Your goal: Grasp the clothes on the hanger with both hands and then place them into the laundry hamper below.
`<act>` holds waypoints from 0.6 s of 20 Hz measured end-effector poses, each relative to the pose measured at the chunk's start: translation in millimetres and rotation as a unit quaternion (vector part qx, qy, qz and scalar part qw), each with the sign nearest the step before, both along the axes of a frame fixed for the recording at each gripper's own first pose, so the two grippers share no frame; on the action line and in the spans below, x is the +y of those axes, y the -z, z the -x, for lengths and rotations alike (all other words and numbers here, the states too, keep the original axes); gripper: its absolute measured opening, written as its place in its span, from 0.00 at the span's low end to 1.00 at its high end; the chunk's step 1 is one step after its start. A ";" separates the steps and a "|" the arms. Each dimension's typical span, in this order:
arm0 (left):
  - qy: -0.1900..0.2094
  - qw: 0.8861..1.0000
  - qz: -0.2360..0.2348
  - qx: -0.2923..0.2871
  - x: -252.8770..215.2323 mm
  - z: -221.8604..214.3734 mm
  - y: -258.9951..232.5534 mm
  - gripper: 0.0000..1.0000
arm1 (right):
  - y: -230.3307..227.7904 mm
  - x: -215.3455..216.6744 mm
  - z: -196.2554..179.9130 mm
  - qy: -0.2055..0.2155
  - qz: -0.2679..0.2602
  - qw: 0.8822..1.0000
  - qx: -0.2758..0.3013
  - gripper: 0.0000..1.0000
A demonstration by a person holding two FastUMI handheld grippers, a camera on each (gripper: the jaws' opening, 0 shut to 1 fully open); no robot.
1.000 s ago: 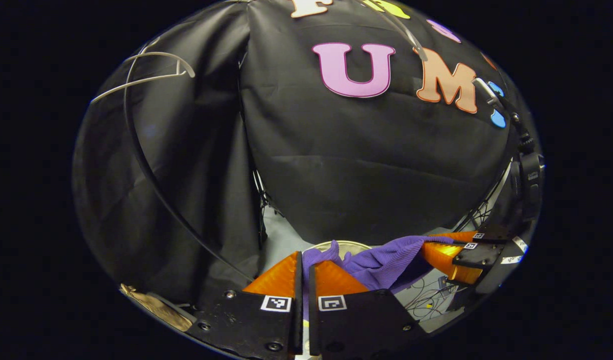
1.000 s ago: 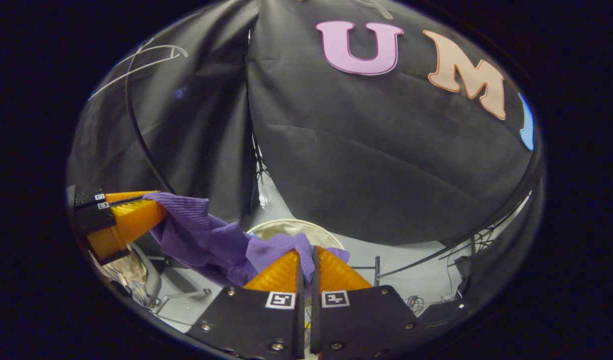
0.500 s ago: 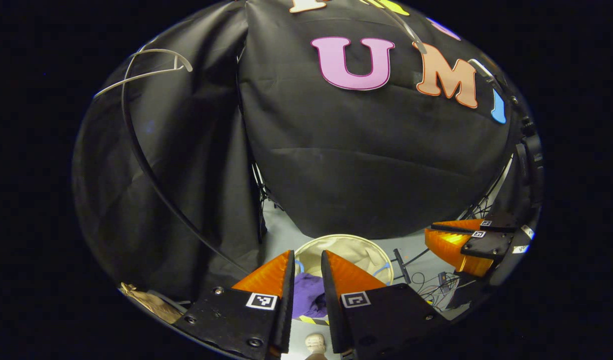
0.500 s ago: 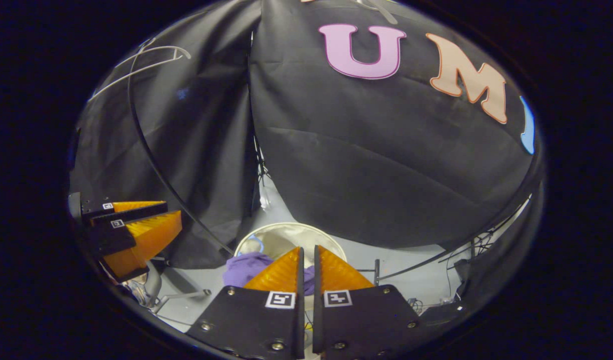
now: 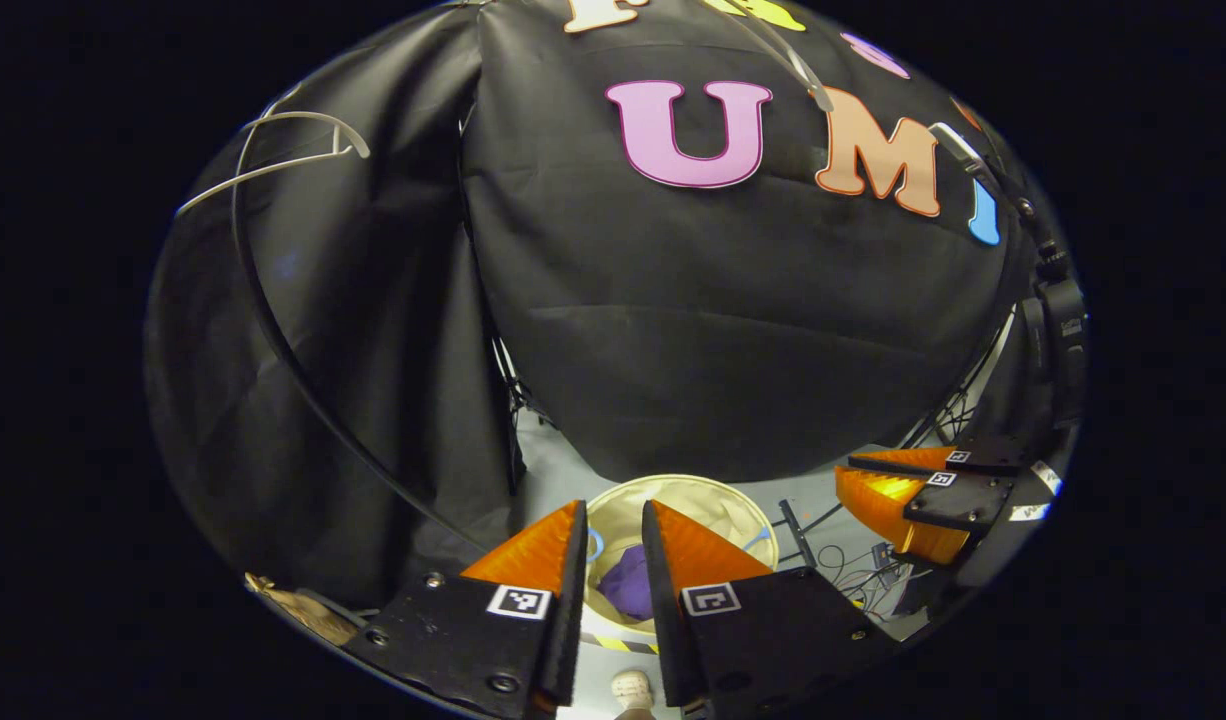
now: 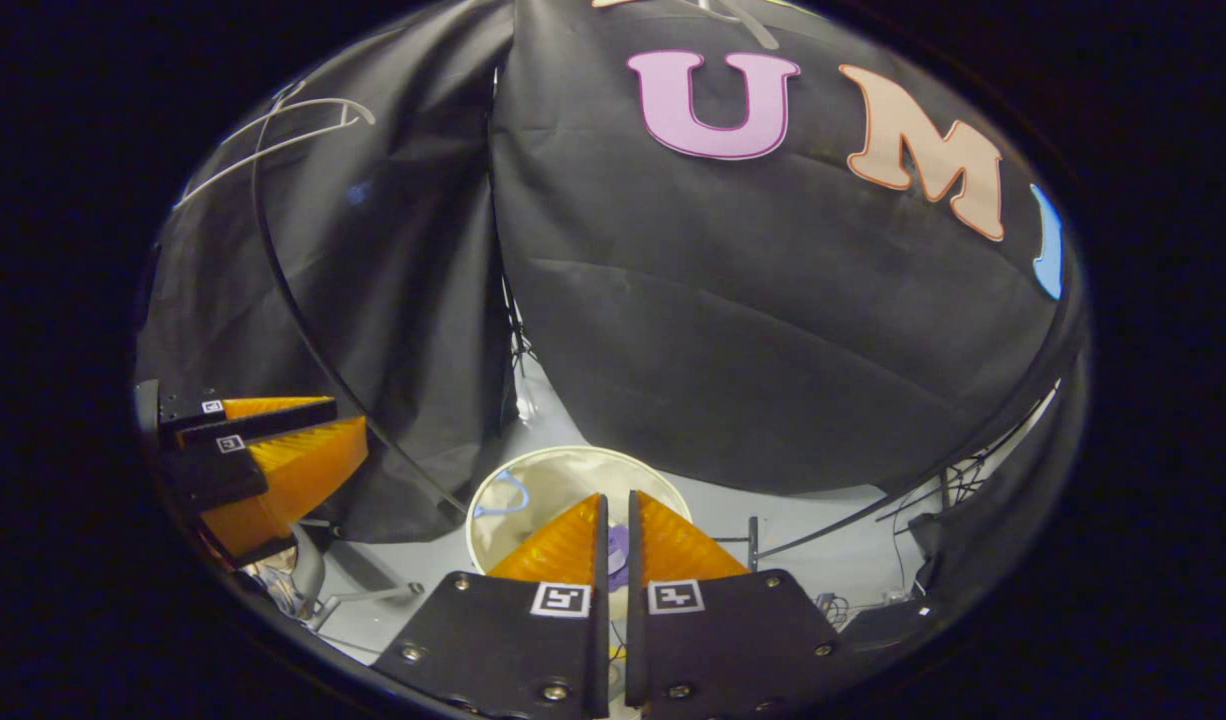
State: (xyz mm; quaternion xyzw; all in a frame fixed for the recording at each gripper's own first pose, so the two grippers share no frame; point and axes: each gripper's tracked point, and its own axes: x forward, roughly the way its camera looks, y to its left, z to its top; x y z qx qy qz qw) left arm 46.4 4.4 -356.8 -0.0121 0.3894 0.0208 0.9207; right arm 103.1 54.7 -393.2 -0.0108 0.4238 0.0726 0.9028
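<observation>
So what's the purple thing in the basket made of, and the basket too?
The purple garment looks like soft knit fabric: it lies crumpled and matte inside the laundry hamper. The hamper looks like thin cream cloth, probably on a hoop; its wall is wrinkled and slack while its rim stays round. The material itself can't be told from here.

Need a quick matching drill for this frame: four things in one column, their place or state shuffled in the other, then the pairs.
Things:
1. purple garment
2. hamper
3. hanger
4. left gripper

Places or states:
A. bare, up high against the black cloth
B. lying inside the hamper
C. fingers apart, holding nothing
D. on the floor below the grippers

Pairs: 1-B, 2-D, 3-A, 4-C
</observation>
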 end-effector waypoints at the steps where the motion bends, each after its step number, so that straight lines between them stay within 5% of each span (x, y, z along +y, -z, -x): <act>1: 0.000 1.000 0.001 -0.001 0.1 0.4 -0.2 0.42 | 0.2 0.4 1.6 0.000 -0.002 1.000 -0.001 0.08; 4: 0.004 1.000 0.008 -0.013 -3.5 0.5 -8.5 0.68 | -5.2 -0.3 2.5 0.005 -0.007 1.000 -0.007 0.25; 5: 0.006 1.000 0.008 -0.018 -3.3 -0.2 -10.4 0.69 | -7.2 -2.3 2.7 0.008 -0.007 1.000 -0.009 0.40; 8: 0.014 1.000 0.009 -0.025 -7.3 -0.8 -16.4 0.92 | -12.5 -7.8 4.2 0.019 -0.008 1.000 -0.012 0.48; 9: 0.017 0.999 0.009 -0.028 -7.1 -1.9 -18.2 0.99 | -13.9 -8.8 4.7 0.022 -0.009 1.000 -0.014 0.62; 12: 0.026 0.999 0.000 -0.040 -9.9 -2.4 -28.3 0.97 | -23.0 -15.4 5.4 0.033 -0.011 0.999 -0.023 0.70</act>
